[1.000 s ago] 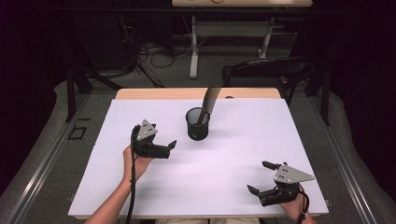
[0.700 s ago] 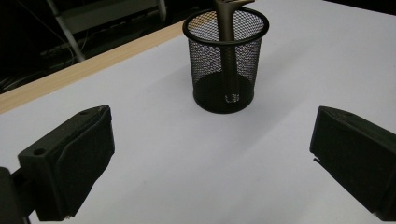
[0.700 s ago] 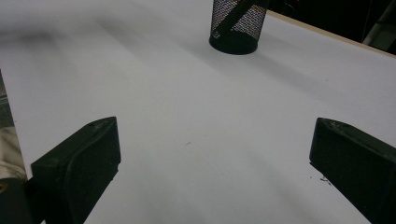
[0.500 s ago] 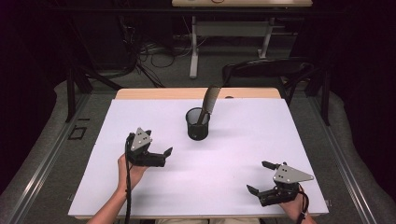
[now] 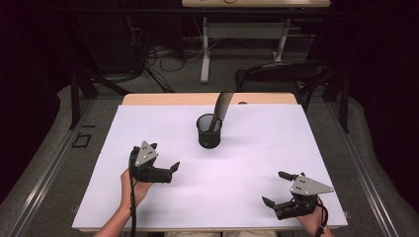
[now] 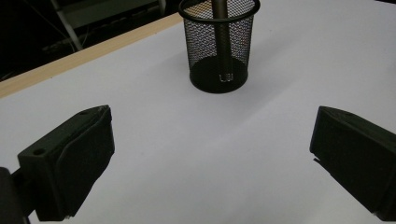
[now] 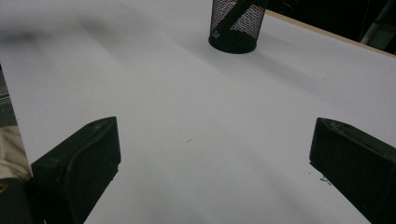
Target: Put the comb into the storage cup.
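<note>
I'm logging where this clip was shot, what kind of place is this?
Probably a lab or recording workspace, not a home: a white-covered table bearing one mesh pen cup, loose cables on the floor behind, and dark surroundings with another desk's legs.

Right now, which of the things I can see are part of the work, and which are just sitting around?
Part of the work:
- black mesh cup on the white table
- grey tool standing tilted in it
- left gripper, open, nearest the cup
- right gripper, open

Just sitting around:
- dark chair beyond the table
- floor cables
</note>
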`<state>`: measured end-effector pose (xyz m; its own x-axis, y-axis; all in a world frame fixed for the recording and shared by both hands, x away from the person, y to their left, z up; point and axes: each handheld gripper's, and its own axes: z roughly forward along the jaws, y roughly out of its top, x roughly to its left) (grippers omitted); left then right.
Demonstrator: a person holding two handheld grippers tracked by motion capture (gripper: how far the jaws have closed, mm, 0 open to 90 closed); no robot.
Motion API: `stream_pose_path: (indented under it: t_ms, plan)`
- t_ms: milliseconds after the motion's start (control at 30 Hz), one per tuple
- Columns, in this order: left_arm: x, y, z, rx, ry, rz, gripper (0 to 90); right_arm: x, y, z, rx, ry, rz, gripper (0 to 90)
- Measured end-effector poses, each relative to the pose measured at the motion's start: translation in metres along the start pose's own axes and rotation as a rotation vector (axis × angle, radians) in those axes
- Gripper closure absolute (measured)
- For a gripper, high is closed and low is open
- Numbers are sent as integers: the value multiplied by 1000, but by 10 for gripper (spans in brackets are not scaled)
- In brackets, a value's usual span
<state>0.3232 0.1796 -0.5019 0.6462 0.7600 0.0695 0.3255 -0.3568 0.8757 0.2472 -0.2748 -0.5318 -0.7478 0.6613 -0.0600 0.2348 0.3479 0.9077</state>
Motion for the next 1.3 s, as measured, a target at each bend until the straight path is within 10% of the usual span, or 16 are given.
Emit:
stream_pose_path:
  t_ms: [1300]
  plan:
    - [-10, -37, -32, 22, 21, -31, 0, -1, 0, 0, 6, -3, 1, 16]
